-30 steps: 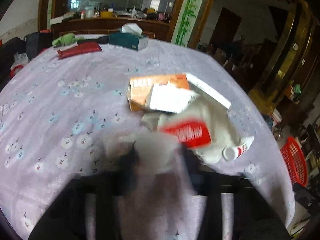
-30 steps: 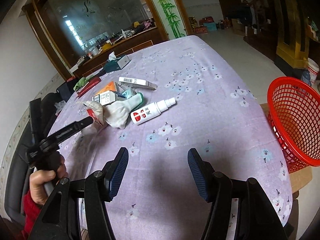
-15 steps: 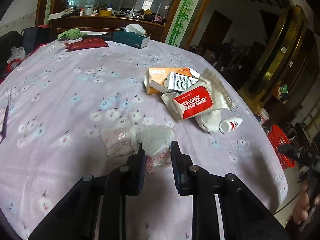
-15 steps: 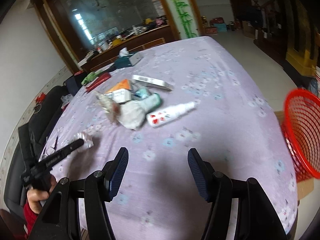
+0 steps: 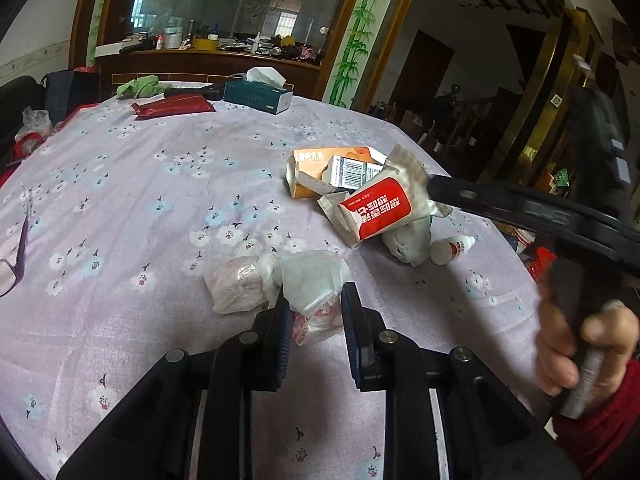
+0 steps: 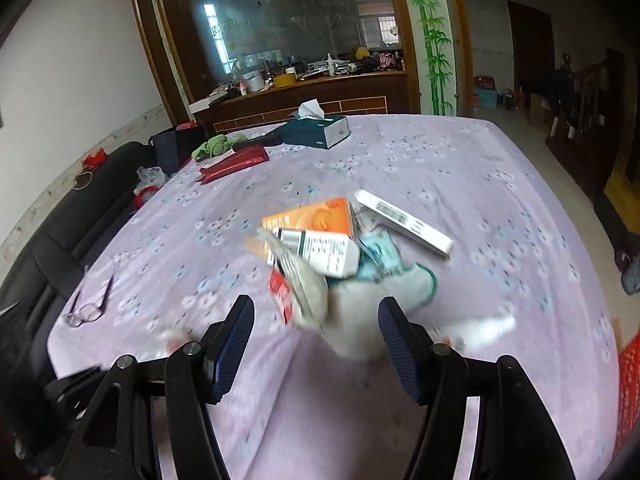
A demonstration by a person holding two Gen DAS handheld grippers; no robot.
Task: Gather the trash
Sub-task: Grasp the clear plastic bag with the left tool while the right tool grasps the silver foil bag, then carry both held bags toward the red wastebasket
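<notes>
Right gripper (image 6: 316,344) now wide over trash pile (image 6: 340,248); left gripper (image 5: 313,316) still pinching plastic wrapper (image 5: 312,288).

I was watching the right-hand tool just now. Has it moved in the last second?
Yes. The right gripper has swung in toward the trash pile, which now sits between its open jaws; the red basket has slid to the view's edge.
</notes>
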